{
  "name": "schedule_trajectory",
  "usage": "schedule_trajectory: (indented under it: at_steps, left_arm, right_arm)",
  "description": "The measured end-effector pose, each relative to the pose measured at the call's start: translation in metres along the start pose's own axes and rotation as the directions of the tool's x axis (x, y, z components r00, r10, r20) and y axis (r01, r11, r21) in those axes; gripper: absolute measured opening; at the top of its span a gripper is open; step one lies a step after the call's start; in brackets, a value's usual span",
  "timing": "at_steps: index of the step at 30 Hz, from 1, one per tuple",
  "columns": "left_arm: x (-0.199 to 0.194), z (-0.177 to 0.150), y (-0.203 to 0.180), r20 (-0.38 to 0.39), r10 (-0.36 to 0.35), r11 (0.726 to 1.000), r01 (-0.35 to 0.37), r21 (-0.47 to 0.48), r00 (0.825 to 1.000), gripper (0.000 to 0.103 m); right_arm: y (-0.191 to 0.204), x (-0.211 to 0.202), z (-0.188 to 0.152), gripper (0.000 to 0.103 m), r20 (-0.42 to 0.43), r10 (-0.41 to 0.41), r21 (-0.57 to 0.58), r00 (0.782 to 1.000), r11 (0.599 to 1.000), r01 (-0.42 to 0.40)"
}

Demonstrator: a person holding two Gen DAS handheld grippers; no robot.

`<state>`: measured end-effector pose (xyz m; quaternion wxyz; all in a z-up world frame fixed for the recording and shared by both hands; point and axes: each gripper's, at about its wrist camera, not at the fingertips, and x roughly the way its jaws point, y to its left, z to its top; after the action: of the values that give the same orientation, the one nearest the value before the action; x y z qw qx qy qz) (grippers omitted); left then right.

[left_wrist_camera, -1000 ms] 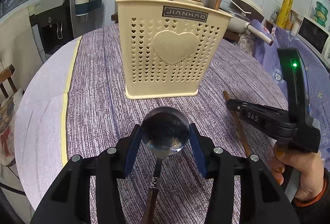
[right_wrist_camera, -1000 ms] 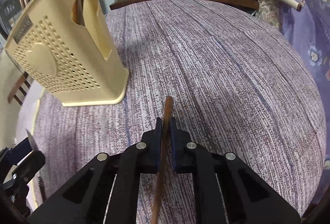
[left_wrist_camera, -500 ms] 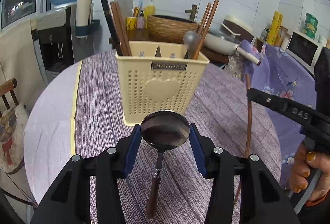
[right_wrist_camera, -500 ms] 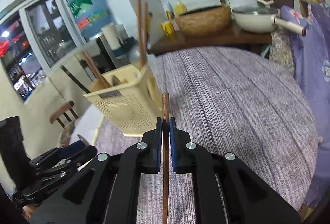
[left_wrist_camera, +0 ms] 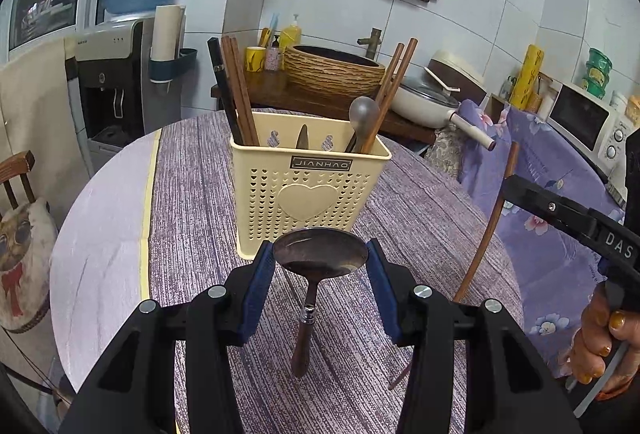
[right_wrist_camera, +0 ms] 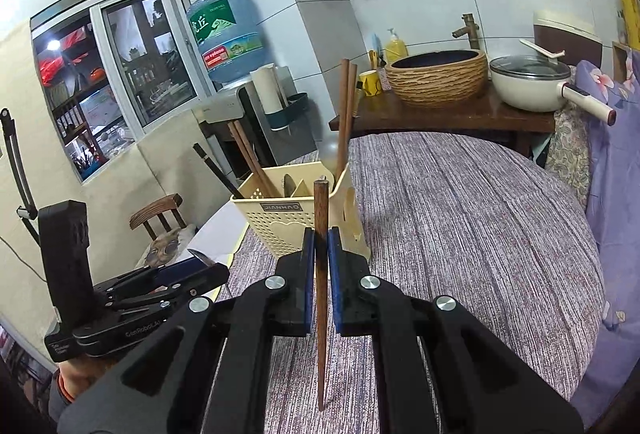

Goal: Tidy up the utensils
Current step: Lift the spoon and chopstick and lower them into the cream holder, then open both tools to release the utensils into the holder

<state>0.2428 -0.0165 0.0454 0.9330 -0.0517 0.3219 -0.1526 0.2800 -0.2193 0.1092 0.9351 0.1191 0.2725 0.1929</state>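
My left gripper (left_wrist_camera: 320,258) is shut on the bowl of a metal spoon (left_wrist_camera: 320,253), whose wooden handle hangs down over the purple cloth. Just beyond it stands the cream utensil holder (left_wrist_camera: 310,194) with chopsticks, a spoon and a knife inside. My right gripper (right_wrist_camera: 321,252) is shut on a brown wooden chopstick (right_wrist_camera: 320,210), held upright above the table, with the holder (right_wrist_camera: 280,226) behind it to the left. In the left wrist view the right gripper (left_wrist_camera: 508,182) with its chopstick (left_wrist_camera: 490,222) is at the right edge. The left gripper (right_wrist_camera: 200,266) shows at the lower left of the right wrist view.
The round table (left_wrist_camera: 192,234) carries a purple striped cloth. Behind it a wooden counter holds a woven basin (left_wrist_camera: 334,68) and a white pan (left_wrist_camera: 424,104). A water dispenser (left_wrist_camera: 112,82) stands at the left, a chair (left_wrist_camera: 20,170) beside the table, a microwave (left_wrist_camera: 588,126) at the right.
Both grippers have risen from the table with their utensils. The chopstick, lying flat a second ago, now stands upright in the air. The holder looks farther off and lower.
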Motion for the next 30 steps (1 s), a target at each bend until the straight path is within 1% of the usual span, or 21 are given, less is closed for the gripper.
schedule_trajectory:
  at_steps: [6,10,12,14,18,20,21,24,26,28,30]
  left_arm:
    - [-0.010,0.012,0.000,0.017,-0.021,1.000,0.021,-0.007,1.000,0.047]
    - [-0.023,0.033,-0.001,0.057,-0.029,1.000,0.029,-0.005,0.998,0.047]
    - [-0.031,0.047,-0.003,0.084,-0.035,0.999,0.035,-0.002,0.996,0.047]
    - [-0.041,0.067,-0.005,0.130,-0.039,0.999,0.041,-0.007,0.991,0.047]
    - [-0.056,0.104,-0.011,0.235,-0.010,1.000,0.014,-0.014,0.972,0.047]
    - [-0.058,0.120,-0.011,0.265,-0.006,0.999,0.014,-0.029,0.964,0.047]
    - [-0.058,0.129,-0.011,0.284,-0.004,0.999,0.017,-0.042,0.959,0.047]
    - [-0.053,0.144,-0.013,0.320,0.024,0.999,-0.012,-0.042,0.947,0.047]
    - [-0.043,0.149,-0.012,0.338,0.047,0.998,-0.033,-0.047,0.940,0.047]
    - [-0.033,0.147,-0.010,0.338,0.061,0.998,-0.047,-0.051,0.939,0.047]
    - [-0.019,0.142,-0.008,0.324,0.080,0.996,-0.065,-0.055,0.943,0.047]
  right_arm:
    - [0.010,-0.008,0.014,0.008,0.020,0.021,-0.033,1.000,0.999,-0.020]
    - [0.022,-0.017,0.031,0.008,0.049,0.032,-0.073,0.998,0.997,-0.028]
    - [0.031,-0.023,0.048,0.008,0.091,0.035,-0.102,0.995,0.994,-0.026]
    - [0.037,-0.029,0.061,0.008,0.135,0.032,-0.111,0.990,0.994,-0.017]
    - [0.054,-0.037,0.098,0.008,0.247,0.030,-0.142,0.969,0.990,0.005]
    - [0.061,-0.038,0.113,0.008,0.291,0.022,-0.151,0.956,0.988,0.023]
    - [0.065,-0.038,0.122,0.008,0.322,0.011,-0.156,0.947,0.987,0.042]
    - [0.069,-0.031,0.141,0.008,0.364,-0.008,-0.145,0.932,0.987,0.065]
    - [0.067,-0.022,0.149,0.008,0.372,-0.018,-0.126,0.928,0.990,0.069]
    - [0.064,-0.008,0.150,0.008,0.369,-0.034,-0.110,0.929,0.991,0.080]
    - [0.061,0.007,0.146,0.008,0.355,-0.052,-0.101,0.933,0.991,0.093]
